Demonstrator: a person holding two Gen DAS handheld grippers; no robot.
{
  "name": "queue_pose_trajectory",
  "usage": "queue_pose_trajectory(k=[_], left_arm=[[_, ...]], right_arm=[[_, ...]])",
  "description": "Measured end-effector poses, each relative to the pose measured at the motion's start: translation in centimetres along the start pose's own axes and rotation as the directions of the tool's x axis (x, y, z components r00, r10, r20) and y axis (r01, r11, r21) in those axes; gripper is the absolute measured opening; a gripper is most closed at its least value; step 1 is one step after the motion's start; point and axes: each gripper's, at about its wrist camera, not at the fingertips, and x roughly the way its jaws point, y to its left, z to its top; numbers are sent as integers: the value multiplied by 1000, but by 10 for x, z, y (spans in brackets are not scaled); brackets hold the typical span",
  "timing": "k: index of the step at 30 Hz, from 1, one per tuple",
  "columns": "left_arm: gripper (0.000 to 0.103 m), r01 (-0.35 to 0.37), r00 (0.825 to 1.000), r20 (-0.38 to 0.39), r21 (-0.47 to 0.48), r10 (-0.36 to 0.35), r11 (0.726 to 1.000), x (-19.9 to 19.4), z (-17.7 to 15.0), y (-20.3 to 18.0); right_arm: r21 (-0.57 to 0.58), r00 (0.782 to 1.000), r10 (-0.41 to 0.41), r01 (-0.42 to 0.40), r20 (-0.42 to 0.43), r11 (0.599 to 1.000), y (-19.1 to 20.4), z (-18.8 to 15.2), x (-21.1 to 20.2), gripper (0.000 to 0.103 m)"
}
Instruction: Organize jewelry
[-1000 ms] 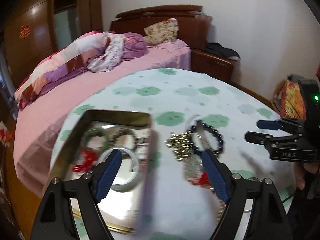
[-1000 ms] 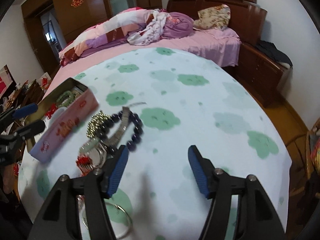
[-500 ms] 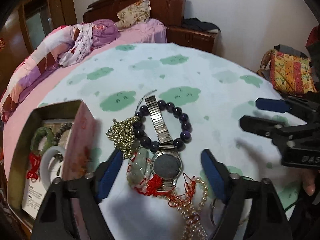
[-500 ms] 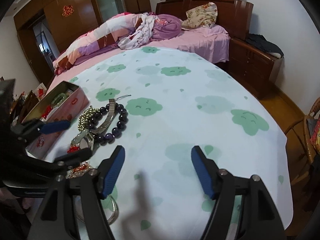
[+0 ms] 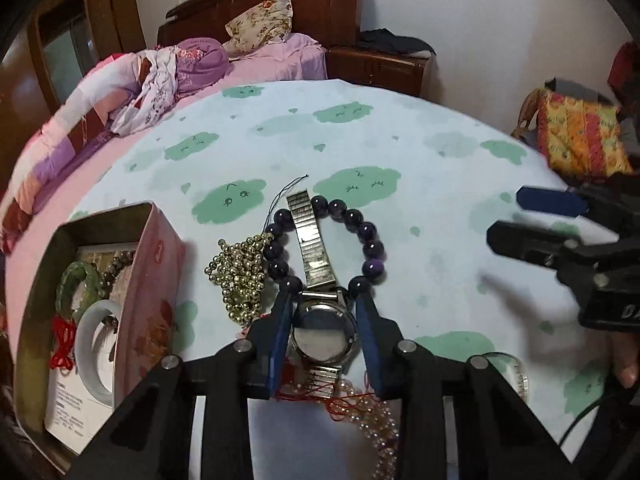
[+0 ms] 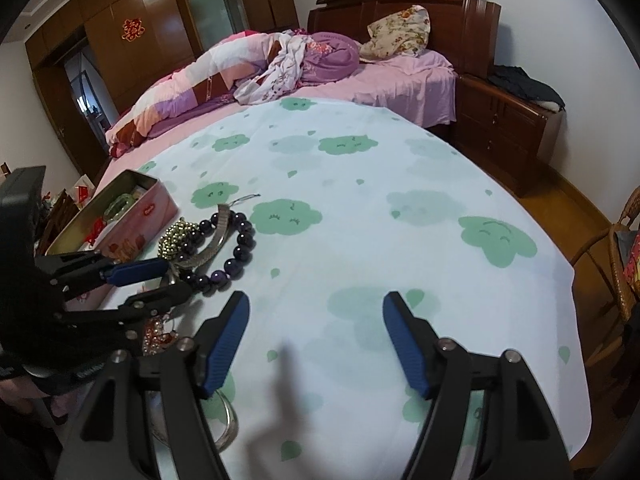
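A silver wristwatch [image 5: 323, 330] lies on the clouded tablecloth, its band [image 5: 310, 240] across a dark purple bead bracelet [image 5: 370, 236]. My left gripper [image 5: 323, 300] has narrowed around the watch case, one blue pad on each side; whether the pads touch the case I cannot tell. Gold beads [image 5: 238, 272] lie left of it, and pearls with red cord [image 5: 372, 420] lie below. The pink tin [image 5: 154, 300] at left holds a green bangle [image 5: 76, 284] and a white bangle [image 5: 94, 344]. My right gripper [image 6: 316, 312] is open and empty over bare cloth.
A clear glass bangle [image 6: 228, 420] lies under my right gripper's left finger. The table's [image 6: 440, 184] far edge meets a pink bed [image 6: 400, 76]. A wicker chair [image 6: 616, 264] stands at the right. The tin also shows in the right wrist view [image 6: 132, 216].
My left gripper swung from over the tin to the jewelry pile, dropped onto the watch and narrowed its fingers around the case. My right gripper drew back a little to the right.
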Motion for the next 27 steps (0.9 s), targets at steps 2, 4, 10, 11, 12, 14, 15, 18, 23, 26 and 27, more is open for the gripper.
queue_pose_trajectory(k=[2,4,10,11,12,14,15,18,23,26,27], left_arm=[[10,22,1000,22,1,-22,1000,-5,1,2],[0,36,999,37,-3,-36,999,-12,4,3],[0,30,999,42,-27,-29,999,-14,5,10],[0,28,999,43,-38,-26,999,-13,4,13],[0,28,999,47,-42,-26,999,-13,4,13],[0,13,999,31,-37,-11,999,-11,5,10],[0,17,1000,23,-35,-17,999,-10,4,9],[11,54,999,-4,-32,-54,998,-4,2,4],[62,72,997,16,-43,-71,997,-5,0,4],[62,72,997,7,-31,-72,997,-1,0,4],[62,67,998,1,-25,-67,997,1,-1,3]], right_arm=[[-1,1000,3,-3,-1,1000,0,0,0,73],[-4,1000,3,-3,-4,1000,1,0,0,73],[-6,1000,6,-6,-12,1000,3,-1,2,73],[-7,1000,6,-6,-13,1000,4,-1,2,73],[-8,1000,6,-6,-13,1000,4,-1,2,73],[-5,1000,8,-8,-15,1000,4,-2,3,73],[-4,1000,9,-9,-17,1000,4,-2,4,73],[0,1000,9,-9,-17,1000,5,-3,5,73],[0,1000,13,-13,-17,1000,5,-6,5,73],[7,1000,16,-16,-15,1000,4,-7,6,73],[10,1000,17,-16,-15,1000,4,-7,6,73]])
